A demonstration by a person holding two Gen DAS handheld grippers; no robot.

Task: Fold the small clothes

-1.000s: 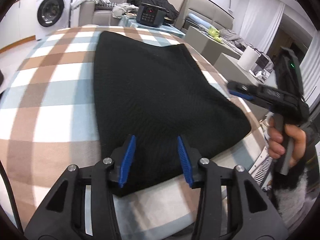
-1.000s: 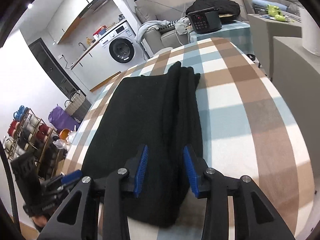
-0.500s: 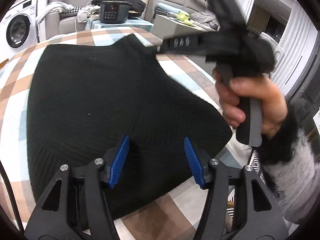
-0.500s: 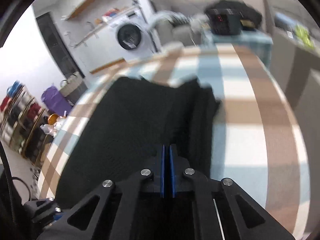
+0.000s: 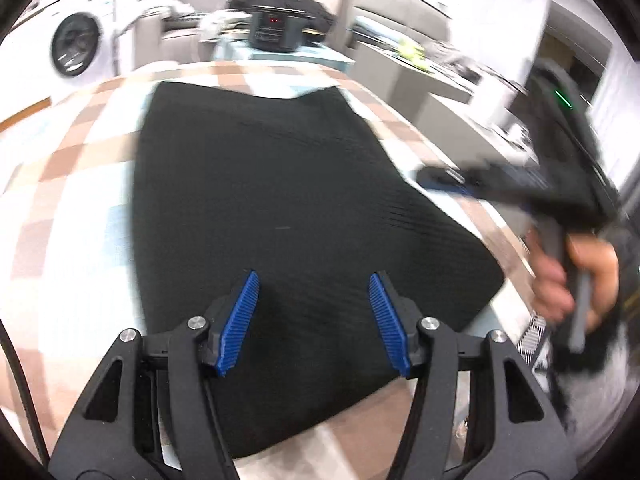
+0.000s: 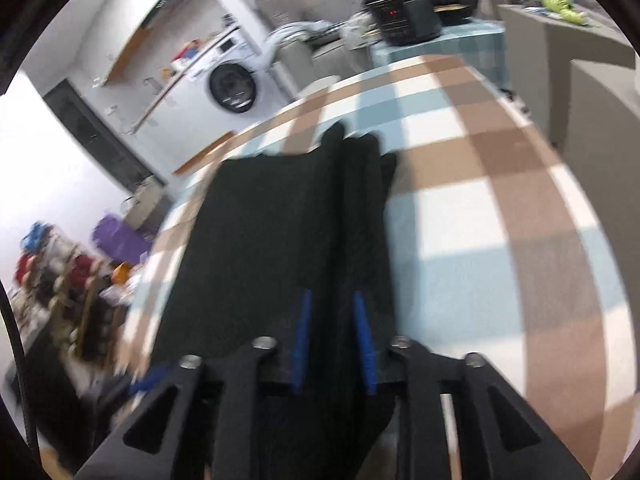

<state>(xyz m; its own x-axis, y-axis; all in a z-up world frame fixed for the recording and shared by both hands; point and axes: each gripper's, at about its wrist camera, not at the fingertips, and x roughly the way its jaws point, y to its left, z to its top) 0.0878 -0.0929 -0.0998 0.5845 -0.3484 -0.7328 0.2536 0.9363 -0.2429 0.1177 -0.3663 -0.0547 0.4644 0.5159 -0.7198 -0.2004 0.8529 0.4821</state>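
A black knit garment (image 5: 280, 184) lies flat on the checked table cover (image 5: 72, 184). My left gripper (image 5: 314, 312) is open over the garment's near edge, its blue pads apart and empty. In the right wrist view the garment (image 6: 272, 232) has a folded ridge along its right side. My right gripper (image 6: 332, 332) is partly open over that near ridge, with black cloth between the pads; the view is blurred. The right gripper also shows in the left wrist view (image 5: 520, 184), held in a hand at the garment's right edge.
A black cooker (image 5: 276, 32) stands on a small table beyond the far edge. A washing machine (image 5: 76, 48) is at the back left. Grey cabinets (image 5: 432, 92) stand to the right. A shelf rack (image 6: 60, 292) stands on the floor to the left.
The right gripper was shut half a second ago and has opened partway over the garment's folded edge. It has dropped back to the garment's right side. The left gripper stays open.
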